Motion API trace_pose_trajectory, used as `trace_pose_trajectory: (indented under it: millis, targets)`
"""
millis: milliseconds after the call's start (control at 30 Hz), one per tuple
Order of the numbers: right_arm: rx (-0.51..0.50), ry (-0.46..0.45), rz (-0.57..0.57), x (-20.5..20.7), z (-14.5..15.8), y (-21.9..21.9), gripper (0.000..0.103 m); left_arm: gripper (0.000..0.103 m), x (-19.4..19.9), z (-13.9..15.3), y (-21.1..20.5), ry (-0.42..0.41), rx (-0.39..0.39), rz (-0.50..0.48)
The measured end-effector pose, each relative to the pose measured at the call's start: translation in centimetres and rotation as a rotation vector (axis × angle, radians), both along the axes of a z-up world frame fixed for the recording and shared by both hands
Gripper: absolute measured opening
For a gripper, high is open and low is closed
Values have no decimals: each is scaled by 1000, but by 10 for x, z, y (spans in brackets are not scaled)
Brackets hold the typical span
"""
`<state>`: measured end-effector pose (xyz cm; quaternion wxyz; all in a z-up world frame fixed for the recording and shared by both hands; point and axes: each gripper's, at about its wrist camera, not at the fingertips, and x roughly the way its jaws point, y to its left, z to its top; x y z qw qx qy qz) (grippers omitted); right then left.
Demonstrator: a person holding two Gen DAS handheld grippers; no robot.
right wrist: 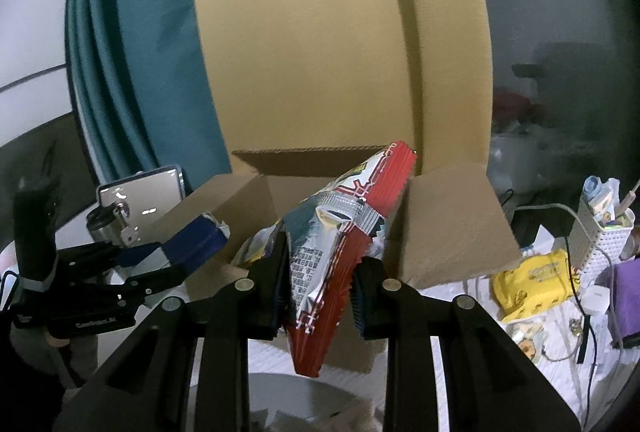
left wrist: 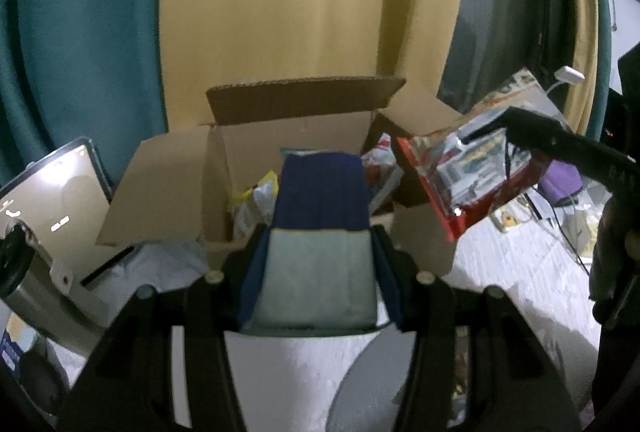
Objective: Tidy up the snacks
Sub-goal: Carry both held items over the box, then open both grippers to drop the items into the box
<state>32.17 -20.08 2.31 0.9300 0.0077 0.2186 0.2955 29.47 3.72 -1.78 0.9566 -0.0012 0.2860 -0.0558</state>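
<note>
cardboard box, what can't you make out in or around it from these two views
- Box contents: left wrist view, the blue packet in the left gripper hides most.
- Box floor: right wrist view, the red packet in the right gripper covers it.
- Packet print: blurred, unreadable in both.

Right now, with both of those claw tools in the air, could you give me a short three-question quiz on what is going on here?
1. True or false: the left gripper is empty.
2. Which does the right gripper hold? A) a yellow pack B) a red and silver snack bag C) a metal cup
3. Fill in: both grippers are near an open cardboard ____ that already has packets inside.

Key:
1. False: it is shut on a blue and white snack packet.
2. B: the red and silver snack bag is pinched between its fingers.
3. Box: the cardboard box stands with its flaps open.
</note>
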Motion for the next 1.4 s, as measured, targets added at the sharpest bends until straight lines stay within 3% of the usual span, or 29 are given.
trace_pose_trajectory:
  millis: [633,967,1167,1400]
  targets:
    - [-99,-10,-172,77,-22,-25,28,51,86,-22,3,38,-29,24]
    - [-296,-64,-140,87,-48,28,28,51,115,-40,6,67,-34,42]
    - [-312,-39,-104,98,-62,61,28,52,120,-47,15,101,-60,55]
    - [-295,-7,-83,107,-61,83,28,57,113,-39,23,86,-73,64]
